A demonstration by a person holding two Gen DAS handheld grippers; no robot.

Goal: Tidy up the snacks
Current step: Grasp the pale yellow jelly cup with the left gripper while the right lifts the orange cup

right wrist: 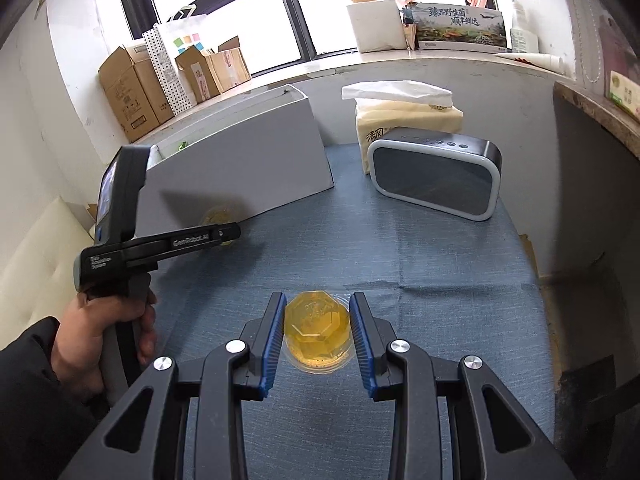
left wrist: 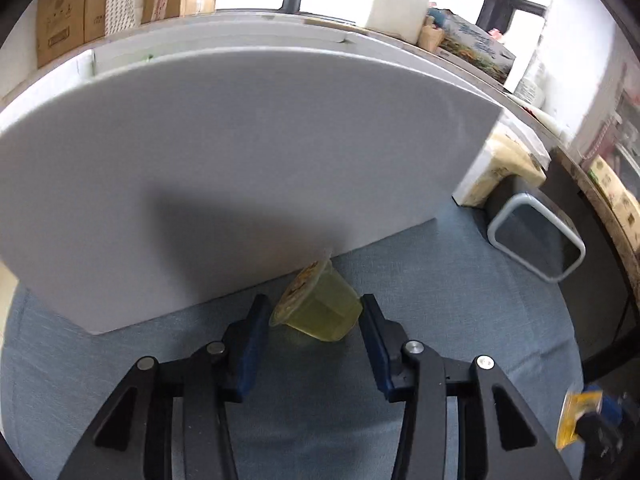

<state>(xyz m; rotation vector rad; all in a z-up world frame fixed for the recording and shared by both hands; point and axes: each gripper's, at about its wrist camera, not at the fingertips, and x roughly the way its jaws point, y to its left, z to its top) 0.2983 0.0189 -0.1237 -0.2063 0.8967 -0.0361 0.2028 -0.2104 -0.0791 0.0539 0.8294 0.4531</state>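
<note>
A greenish-yellow jelly cup (left wrist: 318,307) lies tipped on its side on the blue cloth, its lid leaning against the white box (left wrist: 248,168). My left gripper (left wrist: 314,322) is open, its blue pads either side of the cup, not pressing it. A second, orange-yellow jelly cup (right wrist: 317,330) sits lid-up on the cloth. My right gripper (right wrist: 318,334) is open around it, pads close to its sides. The right gripper with its cup also shows in the left wrist view (left wrist: 584,420). The left gripper body (right wrist: 160,244) shows in the right wrist view beside the white box (right wrist: 244,160).
A grey speaker (right wrist: 436,176) and a tissue pack (right wrist: 404,116) stand at the back right of the blue cloth (right wrist: 400,264). Cardboard boxes (right wrist: 136,88) and a printed box (right wrist: 460,26) sit on the window ledge. A dark shelf edge (right wrist: 600,116) is at the right.
</note>
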